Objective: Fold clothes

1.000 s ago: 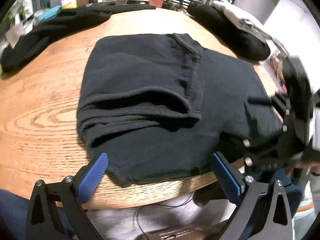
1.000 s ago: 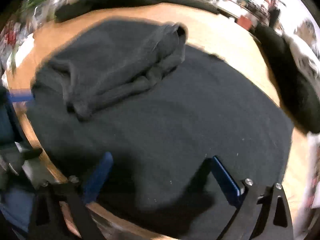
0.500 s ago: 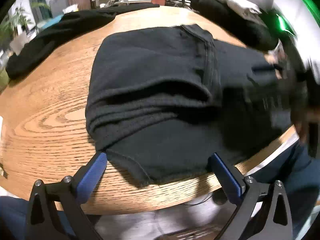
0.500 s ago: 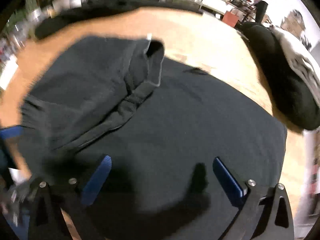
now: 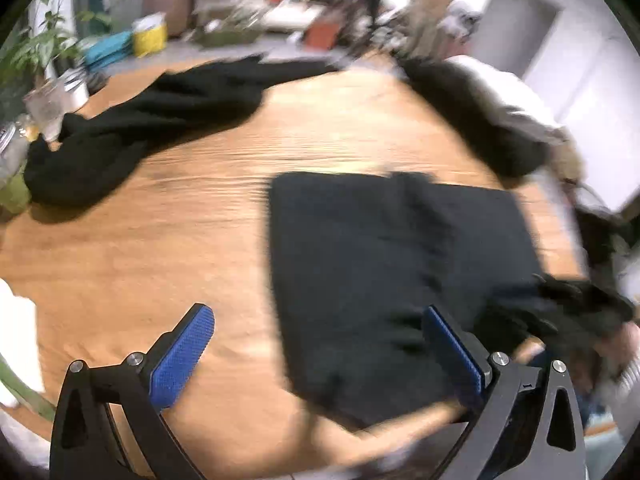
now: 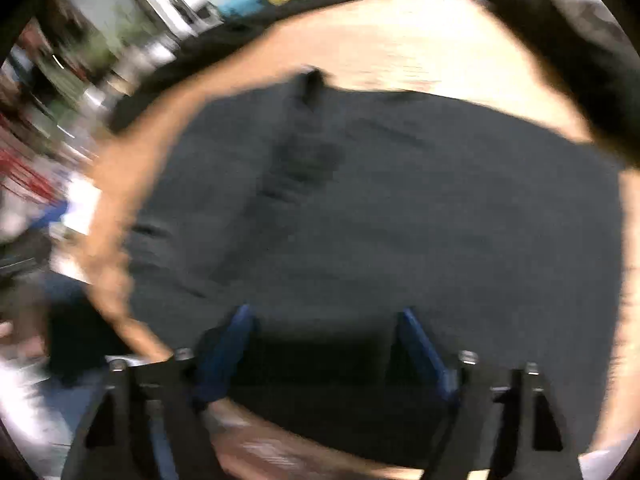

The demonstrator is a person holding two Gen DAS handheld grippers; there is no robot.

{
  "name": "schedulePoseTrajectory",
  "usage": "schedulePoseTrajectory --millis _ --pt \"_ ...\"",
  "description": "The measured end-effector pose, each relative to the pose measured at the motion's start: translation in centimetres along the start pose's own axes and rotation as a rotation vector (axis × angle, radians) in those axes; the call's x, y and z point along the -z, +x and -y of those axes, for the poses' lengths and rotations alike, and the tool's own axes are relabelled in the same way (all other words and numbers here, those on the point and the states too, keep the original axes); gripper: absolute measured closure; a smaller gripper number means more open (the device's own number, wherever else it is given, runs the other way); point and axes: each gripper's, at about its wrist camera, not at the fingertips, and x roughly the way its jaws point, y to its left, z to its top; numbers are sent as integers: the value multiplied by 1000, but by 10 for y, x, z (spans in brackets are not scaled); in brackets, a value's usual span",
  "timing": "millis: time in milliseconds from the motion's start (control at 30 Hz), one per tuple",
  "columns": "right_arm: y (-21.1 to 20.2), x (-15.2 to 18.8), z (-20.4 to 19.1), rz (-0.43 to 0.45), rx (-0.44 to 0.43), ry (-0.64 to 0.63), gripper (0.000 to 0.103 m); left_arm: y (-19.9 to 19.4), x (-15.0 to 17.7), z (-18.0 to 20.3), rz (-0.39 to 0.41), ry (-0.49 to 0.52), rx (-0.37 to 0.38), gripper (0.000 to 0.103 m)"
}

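The black garment (image 5: 392, 264) lies flat at the table's (image 5: 160, 232) near edge for folding. Left gripper (image 5: 320, 350) is spread and empty; right gripper (image 6: 324, 344) is released, straddling the near hem.

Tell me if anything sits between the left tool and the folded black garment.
Nothing visible does. The left tool is open, with only bare table to its left, and the garment already lies by its right finger. The other dark clothes lie far back.

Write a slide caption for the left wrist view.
Open left gripper above a wooden table, beside a folded black garment.
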Motion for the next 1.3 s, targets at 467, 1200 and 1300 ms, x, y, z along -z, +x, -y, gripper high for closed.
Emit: schedulePoseTrajectory --millis 467,1200,1300 --pt "47 -3 -107 -54 251 -536 86 -26 30 -90 -18 -416 154 0" --pt "-2 -52 -21 21 74 -17 24 -5 28 -71 -92 -301 117 0" --pt "5 -61 -10 15 79 51 34 -6 28 -69 -87 -292 116 0"
